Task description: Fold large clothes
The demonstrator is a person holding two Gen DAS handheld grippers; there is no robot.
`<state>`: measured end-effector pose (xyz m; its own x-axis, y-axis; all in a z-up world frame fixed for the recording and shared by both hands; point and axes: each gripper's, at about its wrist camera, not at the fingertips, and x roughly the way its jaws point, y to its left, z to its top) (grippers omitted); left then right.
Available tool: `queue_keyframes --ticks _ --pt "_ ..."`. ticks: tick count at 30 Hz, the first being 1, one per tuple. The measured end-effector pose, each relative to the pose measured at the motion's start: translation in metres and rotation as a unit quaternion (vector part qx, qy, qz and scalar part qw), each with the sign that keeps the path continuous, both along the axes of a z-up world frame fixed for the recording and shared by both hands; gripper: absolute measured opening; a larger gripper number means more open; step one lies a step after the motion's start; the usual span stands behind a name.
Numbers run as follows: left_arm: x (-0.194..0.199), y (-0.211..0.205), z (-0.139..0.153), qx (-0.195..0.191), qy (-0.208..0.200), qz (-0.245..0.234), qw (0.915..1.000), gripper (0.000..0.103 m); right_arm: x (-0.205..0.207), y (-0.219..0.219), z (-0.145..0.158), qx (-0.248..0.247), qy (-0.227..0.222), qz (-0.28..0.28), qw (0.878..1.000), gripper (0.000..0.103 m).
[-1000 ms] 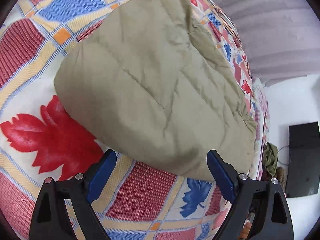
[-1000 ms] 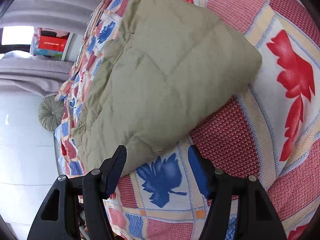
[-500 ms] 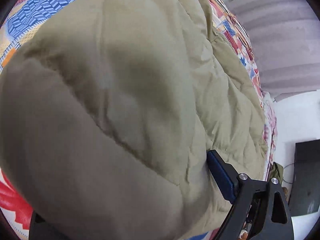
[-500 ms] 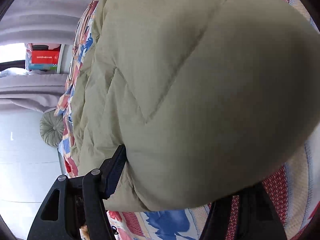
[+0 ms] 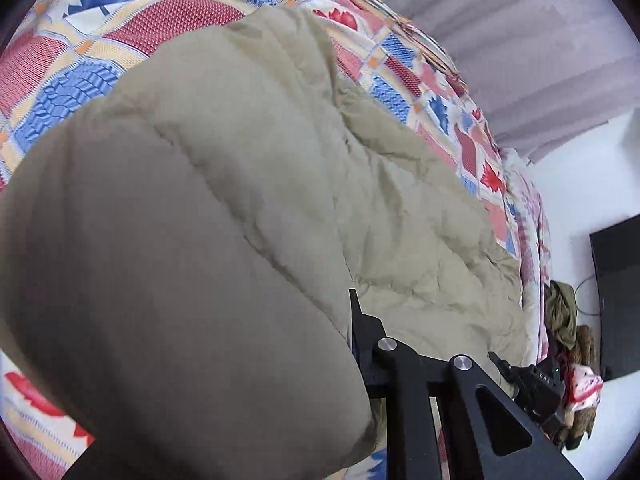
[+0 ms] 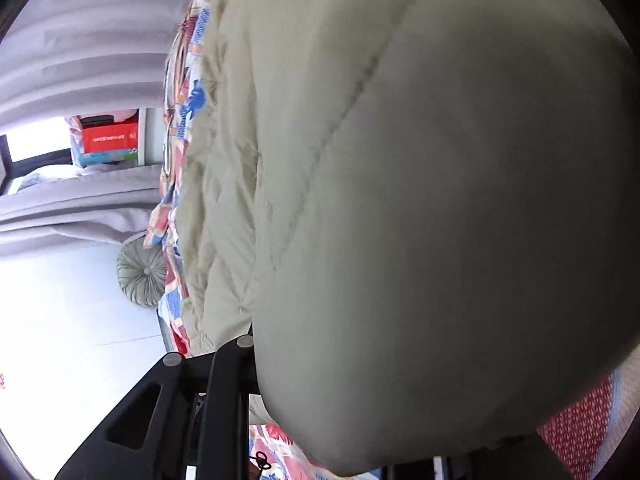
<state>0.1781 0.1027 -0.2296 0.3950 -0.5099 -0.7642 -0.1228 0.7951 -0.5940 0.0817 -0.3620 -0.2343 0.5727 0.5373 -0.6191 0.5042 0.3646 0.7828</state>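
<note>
A khaki quilted padded garment [image 5: 248, 184] lies folded on a patterned bedspread [image 5: 52, 64]. In the left wrist view its near edge bulges up over my left gripper [image 5: 320, 344]; only the right finger [image 5: 362, 332] shows, pressed against the fabric. In the right wrist view the same garment [image 6: 420, 184] fills most of the frame and covers my right gripper [image 6: 304, 360]; only the left finger [image 6: 236, 356] shows, against the fabric. Both grippers have closed in on the garment's near edge.
The bedspread has red, blue and white leaf patches. Grey curtains [image 5: 540, 48] hang beyond the bed. A dark screen [image 5: 616, 292] and a pile of clothes [image 5: 568, 320] stand at the right. A round grey cushion [image 6: 142, 276] and red boxes [image 6: 110, 136] sit at the bed's far side.
Both grippers moved forward onto the garment's near edge and their jaws narrowed on it. The edge now bulges up, hiding one finger of each.
</note>
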Motion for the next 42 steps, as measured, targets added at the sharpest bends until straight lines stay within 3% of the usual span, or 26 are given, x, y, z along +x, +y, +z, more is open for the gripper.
queue_keyframes --ticks 8,17,21,24,29,33,36,39,40,42 --pt "-0.073 0.010 0.017 0.004 0.028 -0.036 0.9989 0.022 -0.053 0.013 0.018 -0.002 0.013 0.021 1.000 0.024" --pt "-0.178 0.030 -0.010 -0.013 0.117 -0.020 0.9929 0.023 -0.152 0.027 0.009 0.035 0.063 0.012 0.997 0.024" --pt "-0.200 0.034 -0.015 0.053 0.137 -0.009 0.9891 0.057 -0.161 0.027 -0.004 0.034 0.082 0.007 0.996 0.029" --pt "-0.210 0.039 -0.003 0.075 0.143 -0.027 0.9865 0.057 -0.149 0.027 -0.001 0.015 0.099 0.020 0.995 0.041" --pt "-0.232 0.052 0.044 0.140 0.124 -0.052 0.9810 0.057 -0.142 0.033 0.029 -0.035 0.123 0.066 0.990 0.047" --pt "-0.234 0.061 0.088 0.189 0.083 -0.054 0.9769 0.057 -0.148 0.033 0.070 -0.122 0.128 0.107 0.978 0.047" --pt "-0.206 0.063 0.115 0.182 0.045 -0.061 0.9804 0.057 -0.150 0.034 0.101 -0.161 0.119 0.126 0.972 0.045" --pt "-0.171 0.034 0.122 0.159 0.005 -0.094 0.9828 0.055 -0.139 0.036 0.127 -0.189 0.088 0.137 0.968 0.034" --pt "-0.158 0.019 0.118 0.152 -0.002 -0.105 0.9828 0.045 -0.133 0.040 0.133 -0.199 0.077 0.141 0.967 0.033" --pt "-0.134 -0.011 0.107 0.132 -0.010 -0.129 0.9828 0.037 -0.117 0.050 0.136 -0.216 0.056 0.152 0.963 0.029"
